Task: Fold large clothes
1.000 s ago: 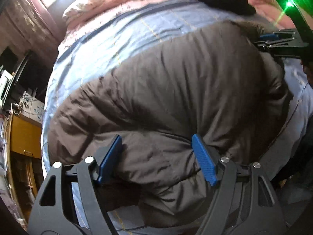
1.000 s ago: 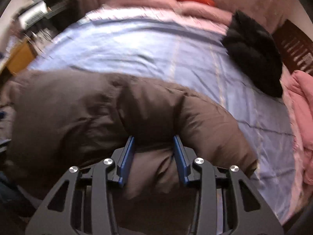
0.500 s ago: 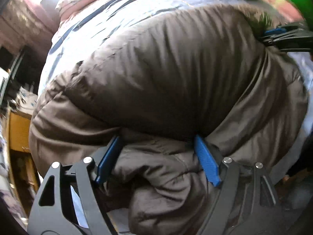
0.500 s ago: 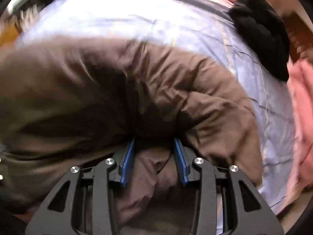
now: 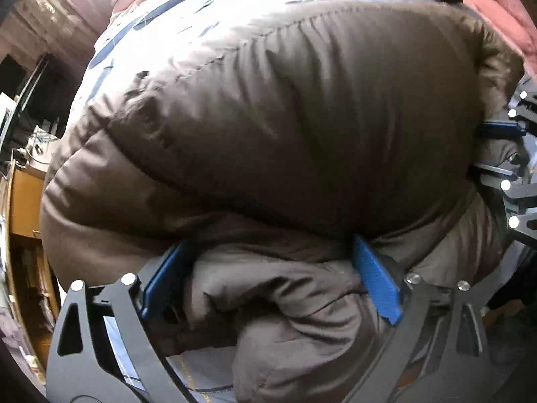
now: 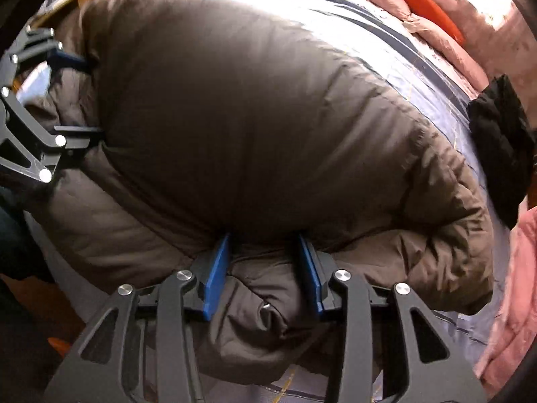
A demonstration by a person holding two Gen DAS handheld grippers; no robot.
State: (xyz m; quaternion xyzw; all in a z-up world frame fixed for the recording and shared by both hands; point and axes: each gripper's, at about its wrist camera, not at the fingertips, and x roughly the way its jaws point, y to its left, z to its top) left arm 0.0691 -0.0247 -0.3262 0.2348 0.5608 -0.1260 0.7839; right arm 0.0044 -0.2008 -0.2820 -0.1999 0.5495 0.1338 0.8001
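Note:
A puffy brown down jacket (image 5: pixel 285 117) lies doubled over on the bed, its upper layer bulging over a lower layer. My left gripper (image 5: pixel 268 268) points steeply down at the near edge; its jaws are opening wide, with a bunched fold of jacket loose between the blue pads. My right gripper (image 6: pixel 263 268) is shut on a thick fold of the same jacket (image 6: pixel 251 117) at its own end. Each gripper shows in the other's view: the right gripper (image 5: pixel 503 154) at the right edge, the left gripper (image 6: pixel 67 97) at the left edge.
Beneath the jacket lies a light blue bed sheet (image 6: pixel 402 53). A black garment (image 6: pixel 500 147) lies on it to the right, pink quilts (image 6: pixel 446 50) and an orange cushion (image 6: pixel 429 3) behind. Left of the bed stands a wooden desk (image 5: pixel 23 201) with clutter.
The jacket's far part has come over onto the near part. The left jaws have spread wider and sunk lower. The right gripper has swung sideways and rolled, still gripping its fold.

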